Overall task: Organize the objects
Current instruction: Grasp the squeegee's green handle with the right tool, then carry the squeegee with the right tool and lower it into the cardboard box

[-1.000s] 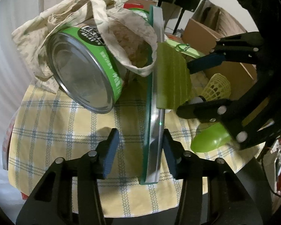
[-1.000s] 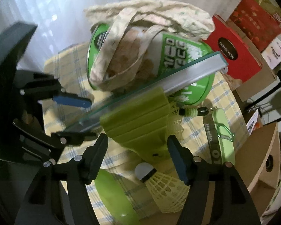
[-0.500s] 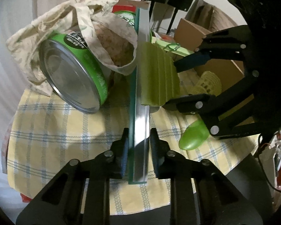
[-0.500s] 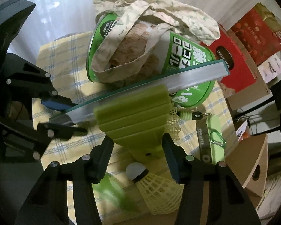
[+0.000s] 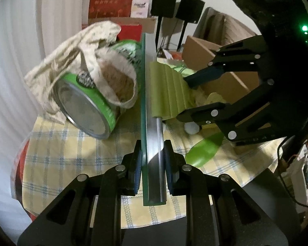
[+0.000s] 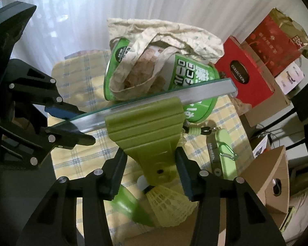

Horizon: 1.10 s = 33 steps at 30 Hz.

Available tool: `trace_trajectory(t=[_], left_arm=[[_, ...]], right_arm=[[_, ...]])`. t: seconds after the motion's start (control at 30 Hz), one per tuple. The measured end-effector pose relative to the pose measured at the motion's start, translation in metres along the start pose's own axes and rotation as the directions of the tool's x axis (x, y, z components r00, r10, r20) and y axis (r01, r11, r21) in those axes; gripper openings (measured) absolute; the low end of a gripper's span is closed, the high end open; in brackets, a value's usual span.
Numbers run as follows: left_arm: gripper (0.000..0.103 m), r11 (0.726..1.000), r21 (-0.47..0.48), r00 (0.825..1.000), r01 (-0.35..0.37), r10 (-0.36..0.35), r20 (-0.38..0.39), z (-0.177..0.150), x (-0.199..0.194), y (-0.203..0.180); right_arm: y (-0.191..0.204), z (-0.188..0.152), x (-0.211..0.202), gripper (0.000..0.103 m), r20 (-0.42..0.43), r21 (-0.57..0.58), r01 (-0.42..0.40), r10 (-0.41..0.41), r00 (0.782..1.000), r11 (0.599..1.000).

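Lower centre of the left wrist view: left gripper [image 5: 152,169] clamped on the near end of the long squeegee with metal blade rail and green rubber edge [image 5: 153,143]; in the right wrist view the right gripper [image 6: 149,172], jaws just closing, brackets the squeegee's lime-green ribbed plastic handle [image 6: 147,131], pad contact not confirmable. Step judged as a two-handed lift off the yellow checked tablecloth [image 5: 71,160]; next move needs both ends carried level, clear of the green tin in its cream cloth bag [image 5: 86,110]. Destination unseen; the objects under the handle, including a pale shuttlecock [image 6: 170,203], are partly hidden.
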<state>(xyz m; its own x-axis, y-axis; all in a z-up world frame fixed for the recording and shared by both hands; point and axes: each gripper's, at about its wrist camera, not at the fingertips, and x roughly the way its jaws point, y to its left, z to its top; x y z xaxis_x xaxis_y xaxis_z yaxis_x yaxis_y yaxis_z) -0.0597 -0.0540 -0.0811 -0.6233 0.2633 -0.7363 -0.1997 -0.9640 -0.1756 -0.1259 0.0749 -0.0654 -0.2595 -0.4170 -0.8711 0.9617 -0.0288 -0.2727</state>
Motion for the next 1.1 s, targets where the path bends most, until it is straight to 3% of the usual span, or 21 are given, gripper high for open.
trace_trajectory(t=[0.7,1.1], left_arm=[[0.018,0.996,0.088,0.994,0.023,-0.033,0.104,0.056,-0.042,-0.048],[0.018,0.977,0.183,0.991,0.109,-0.120,0.054,0.074,-0.013,-0.113]], right_arm=[[-0.023,-0.010,-0.097,0.048,0.114,0.041,0.119,-0.123,0.986,0.992],[-0.051,-0.080,-0.125,0.047,0.038,0.164,0.180,-0.189,0.981,0.970]])
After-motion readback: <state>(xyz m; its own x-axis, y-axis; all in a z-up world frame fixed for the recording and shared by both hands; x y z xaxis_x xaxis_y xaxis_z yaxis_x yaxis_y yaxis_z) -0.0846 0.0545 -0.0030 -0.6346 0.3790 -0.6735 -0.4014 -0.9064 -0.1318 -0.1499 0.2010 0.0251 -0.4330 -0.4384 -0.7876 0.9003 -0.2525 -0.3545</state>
